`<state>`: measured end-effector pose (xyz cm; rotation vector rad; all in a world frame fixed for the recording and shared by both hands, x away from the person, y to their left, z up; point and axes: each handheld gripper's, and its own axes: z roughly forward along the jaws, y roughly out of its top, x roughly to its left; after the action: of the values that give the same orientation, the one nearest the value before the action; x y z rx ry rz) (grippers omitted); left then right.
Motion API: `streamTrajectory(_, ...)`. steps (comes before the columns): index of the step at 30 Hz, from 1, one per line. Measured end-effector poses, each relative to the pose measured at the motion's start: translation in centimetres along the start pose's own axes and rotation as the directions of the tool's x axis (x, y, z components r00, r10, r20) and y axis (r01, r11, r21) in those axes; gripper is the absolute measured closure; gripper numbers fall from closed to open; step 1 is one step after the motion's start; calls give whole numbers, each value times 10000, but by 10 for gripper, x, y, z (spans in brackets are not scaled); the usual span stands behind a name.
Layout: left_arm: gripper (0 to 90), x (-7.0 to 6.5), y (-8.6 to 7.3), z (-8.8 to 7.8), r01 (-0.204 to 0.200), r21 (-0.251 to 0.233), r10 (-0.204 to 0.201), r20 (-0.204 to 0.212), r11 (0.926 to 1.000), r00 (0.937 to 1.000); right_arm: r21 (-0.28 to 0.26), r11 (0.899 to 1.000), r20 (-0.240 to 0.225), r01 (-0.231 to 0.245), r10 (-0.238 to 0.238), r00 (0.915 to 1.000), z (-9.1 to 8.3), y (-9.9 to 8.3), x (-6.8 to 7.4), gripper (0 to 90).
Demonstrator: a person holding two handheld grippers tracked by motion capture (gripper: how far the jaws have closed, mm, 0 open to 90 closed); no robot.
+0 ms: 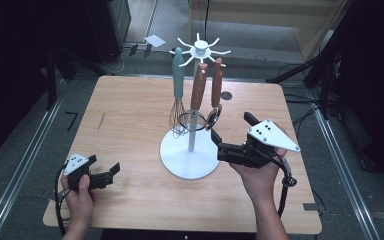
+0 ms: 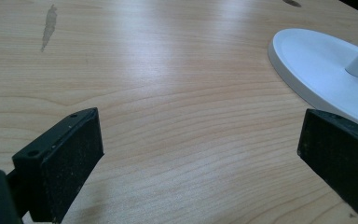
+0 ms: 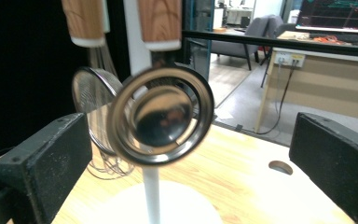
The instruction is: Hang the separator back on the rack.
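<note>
We see our left gripper (image 1: 111,171) resting spread and empty on the desk (image 1: 130,115). Our right gripper (image 1: 230,134) stands released beside the round-headed utensil (image 3: 161,122), which hangs free on the white rack (image 1: 190,159). Hanging looks done; a whisk (image 1: 178,85) and strainer (image 1: 192,119) hang beyond.

Bright lit table (image 1: 130,110), dark surroundings, sheen on wood, blurred near utensils (image 3: 161,116)

Lab or office: desk (image 3: 335,88), office chair (image 3: 242,39), monitor (image 3: 338,14), floor cables (image 1: 300,107).
</note>
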<state>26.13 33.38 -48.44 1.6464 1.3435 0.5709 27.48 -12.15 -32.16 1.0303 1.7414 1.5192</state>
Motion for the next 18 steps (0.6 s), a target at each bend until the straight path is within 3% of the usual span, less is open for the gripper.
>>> streamTrajectory(10,3,0,0,0,-41,23,41,-35,10000,10000,590,9982,208,-95,83,9997,-2,-31,-13,0)
streamTrajectory(18,3,0,0,-1,-78,-78,78,-38,9999,10000,635,9974,240,-344,329,9992,-4,-57,-22,0)
